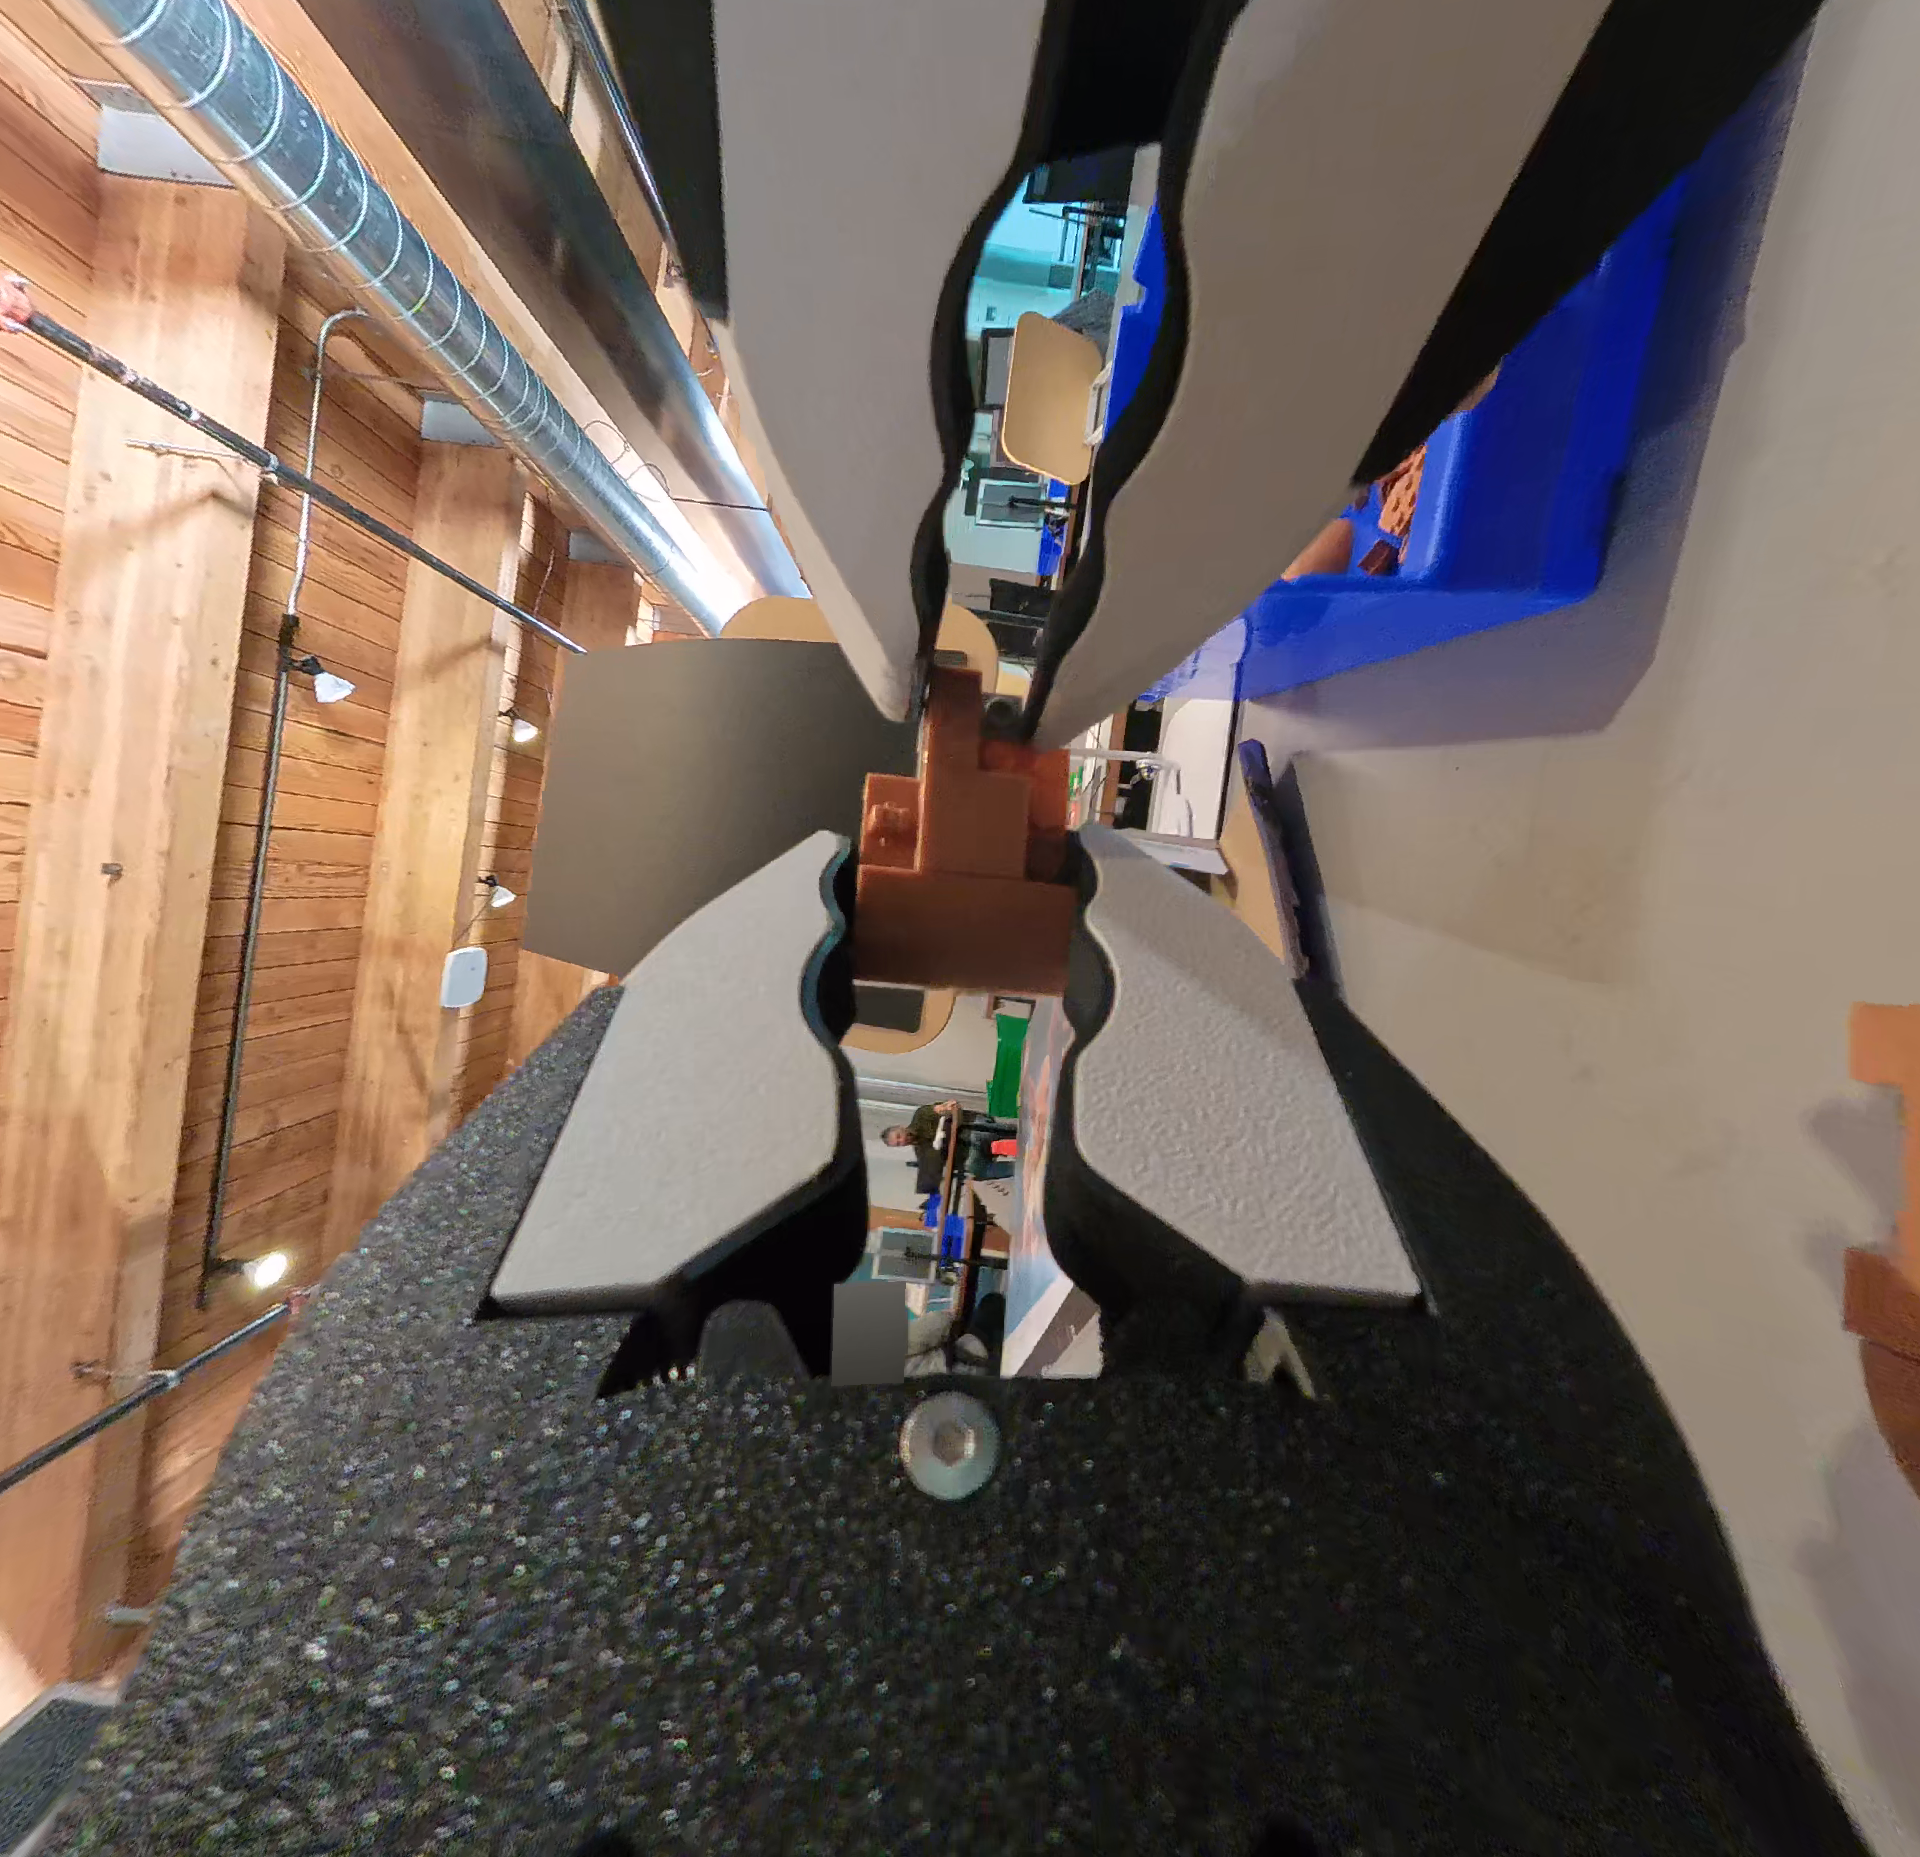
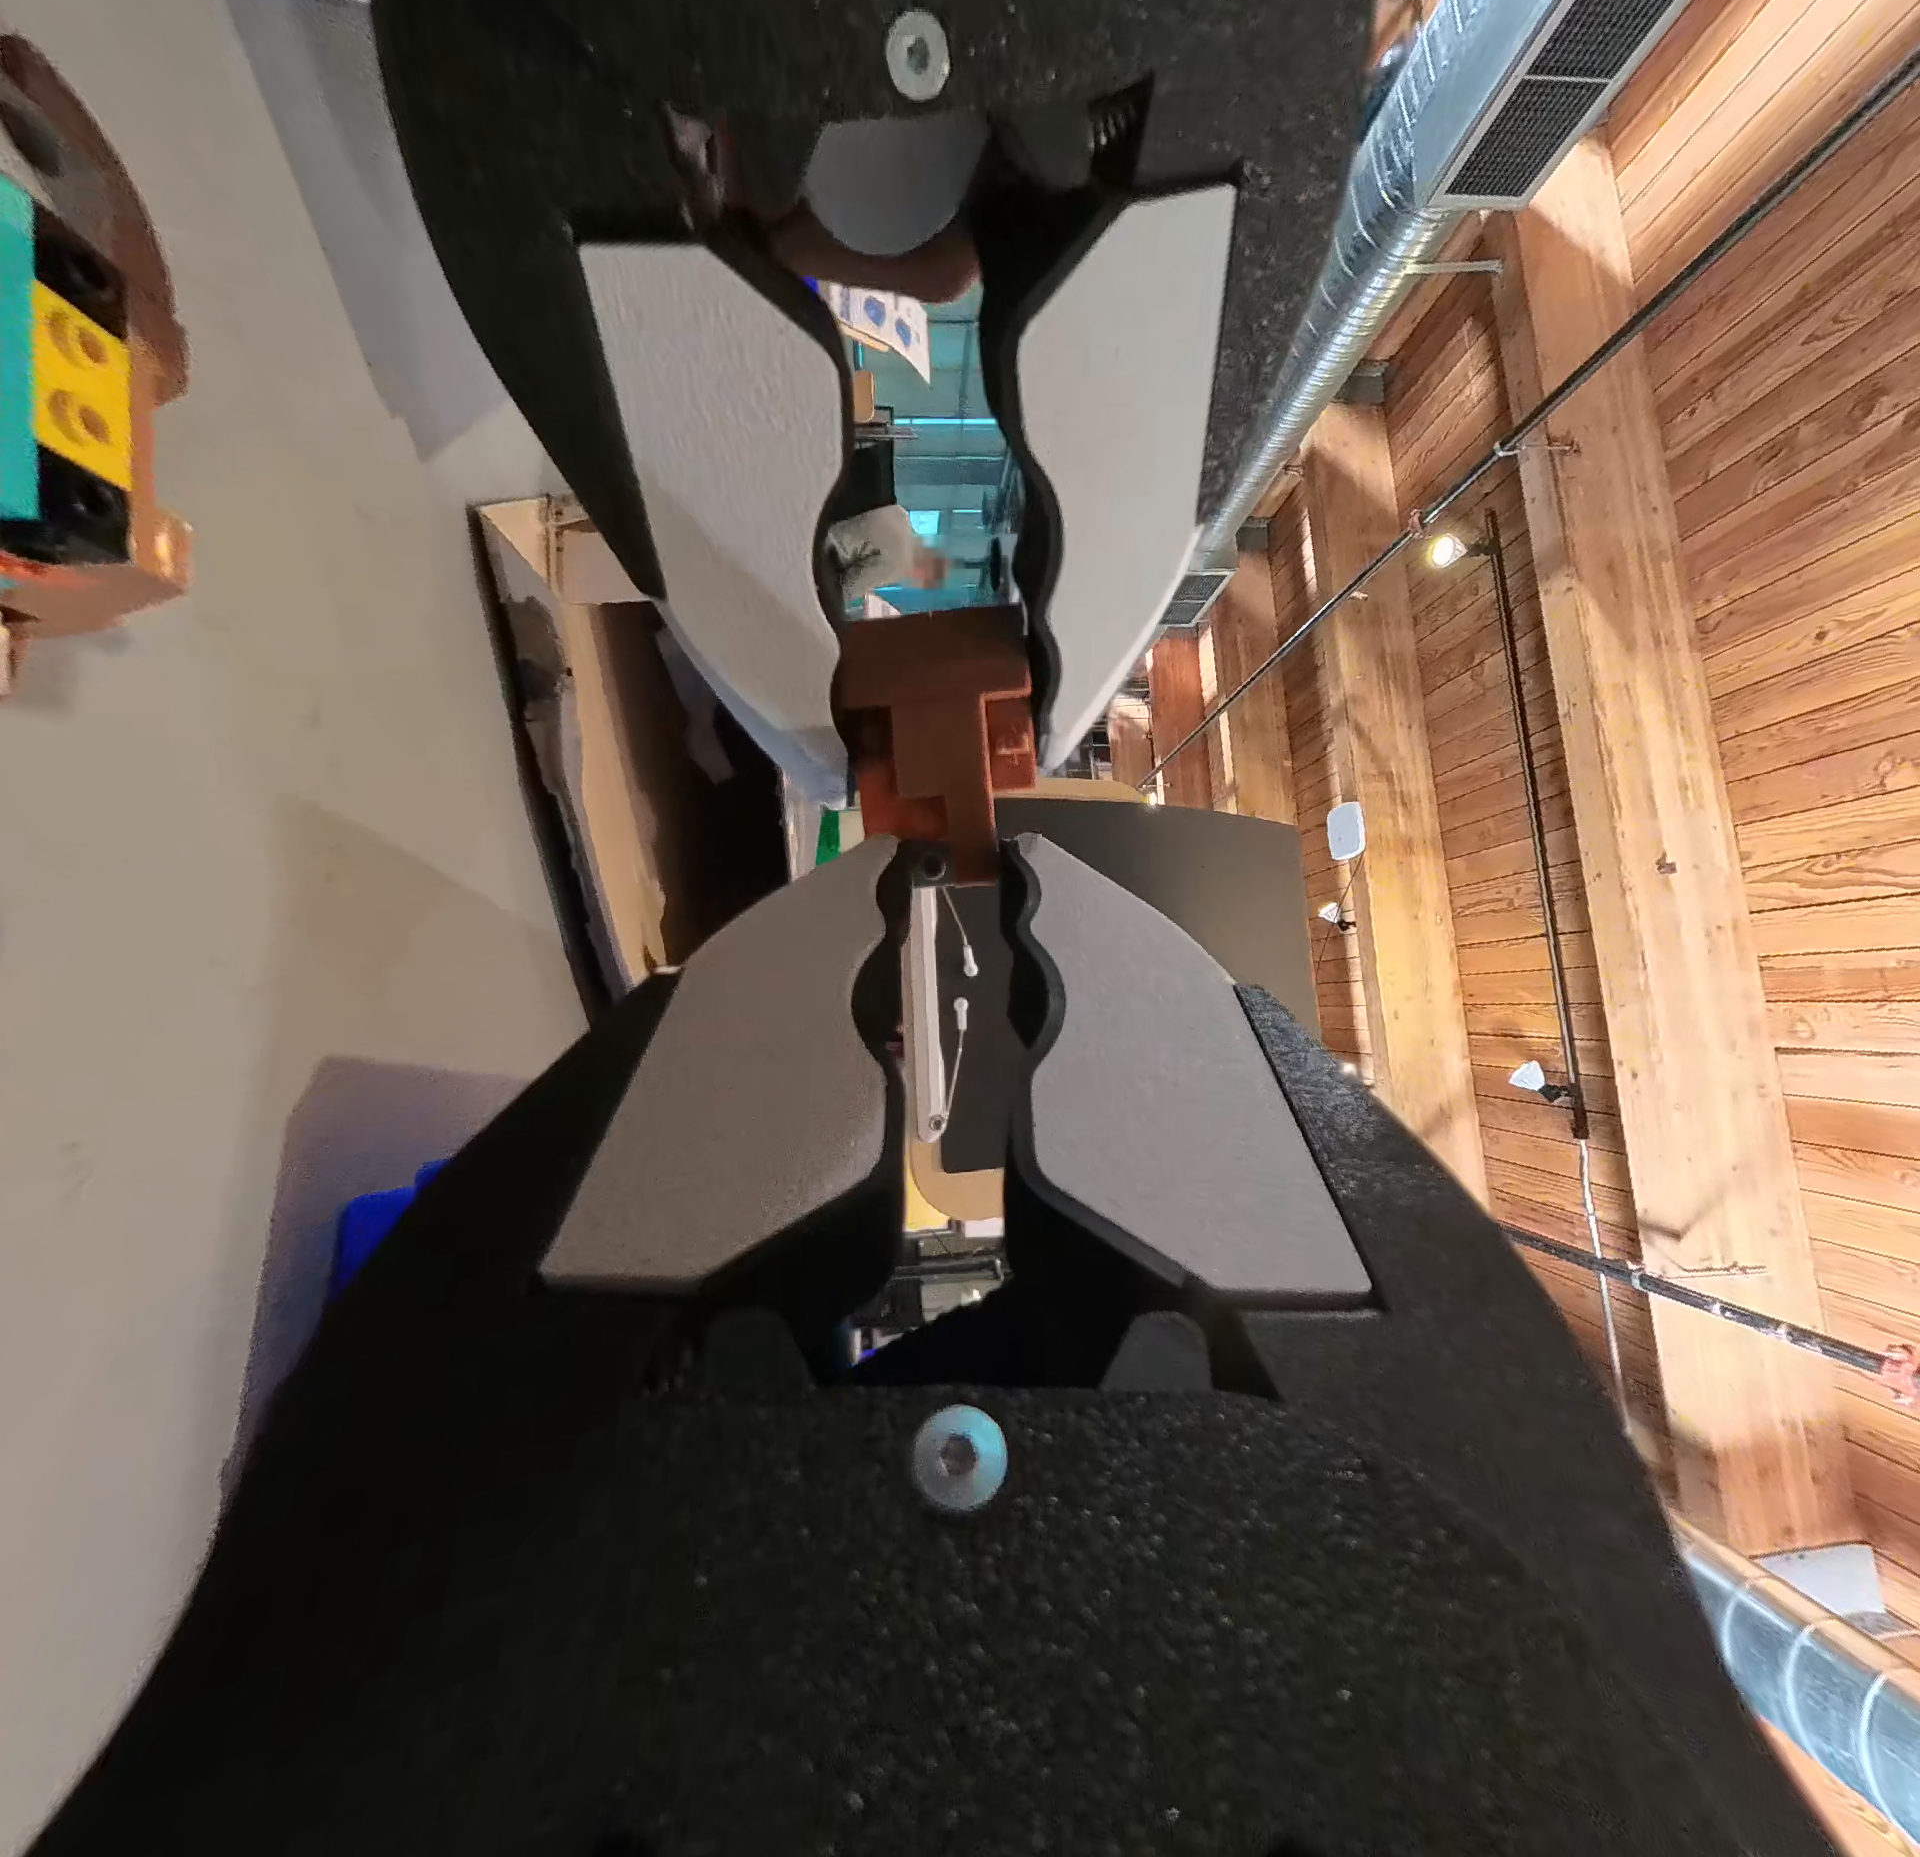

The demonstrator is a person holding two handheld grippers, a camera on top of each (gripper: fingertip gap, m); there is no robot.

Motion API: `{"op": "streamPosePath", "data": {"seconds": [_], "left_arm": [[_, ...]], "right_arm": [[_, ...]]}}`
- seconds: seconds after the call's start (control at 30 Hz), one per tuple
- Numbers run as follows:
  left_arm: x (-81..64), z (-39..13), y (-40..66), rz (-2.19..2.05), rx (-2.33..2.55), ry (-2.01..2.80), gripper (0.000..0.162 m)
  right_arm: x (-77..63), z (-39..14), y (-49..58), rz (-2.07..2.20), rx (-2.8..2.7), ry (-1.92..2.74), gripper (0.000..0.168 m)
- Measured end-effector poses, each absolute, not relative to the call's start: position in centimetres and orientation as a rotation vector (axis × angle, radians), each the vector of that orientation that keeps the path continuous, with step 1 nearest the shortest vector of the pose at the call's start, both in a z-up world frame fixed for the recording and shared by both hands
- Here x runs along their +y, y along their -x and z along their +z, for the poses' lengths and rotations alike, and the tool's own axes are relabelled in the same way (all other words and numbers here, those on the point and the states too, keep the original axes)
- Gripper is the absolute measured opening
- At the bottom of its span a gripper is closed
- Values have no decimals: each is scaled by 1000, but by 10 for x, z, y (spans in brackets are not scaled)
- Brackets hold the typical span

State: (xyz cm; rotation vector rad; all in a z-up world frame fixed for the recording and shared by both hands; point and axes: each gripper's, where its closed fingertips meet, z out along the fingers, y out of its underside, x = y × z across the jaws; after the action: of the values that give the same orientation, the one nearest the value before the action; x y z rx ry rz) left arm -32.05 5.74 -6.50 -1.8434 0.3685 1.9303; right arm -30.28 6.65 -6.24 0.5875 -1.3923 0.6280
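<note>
The left gripper [image 1: 961,908] is clamped on the wide base of a stepped brown plastic block piece [image 1: 961,872], held at the centre of the left wrist view. The right gripper [image 1: 971,711] comes in from twelve o'clock there and pinches the narrow top step of the same piece. In the right wrist view its tips grip the small end at centre. Both views are rolled sideways. A blue plastic bin [image 1: 1507,477] sits at two o'clock on the pale tabletop [image 1: 1558,872]. A yellow, teal and black brick stack [image 2: 62,405] lies at nine o'clock of the right view. Judged risk: the right grip covers only a thin step, so any twist between the two grippers could let the piece slip or split
</note>
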Motion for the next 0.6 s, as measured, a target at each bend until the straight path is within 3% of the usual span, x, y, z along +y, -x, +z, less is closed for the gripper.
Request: {"op": "streamPosePath", "data": {"seconds": [0.4,0.6], "left_arm": [[58,-73,326,2049,434,1901,37],[59,-74,326,1907,358,1898,37]], "right_arm": [[67,-73,310,513,-1412,-610,14],[66,-67,301,520,-1385,-614,7]]}}
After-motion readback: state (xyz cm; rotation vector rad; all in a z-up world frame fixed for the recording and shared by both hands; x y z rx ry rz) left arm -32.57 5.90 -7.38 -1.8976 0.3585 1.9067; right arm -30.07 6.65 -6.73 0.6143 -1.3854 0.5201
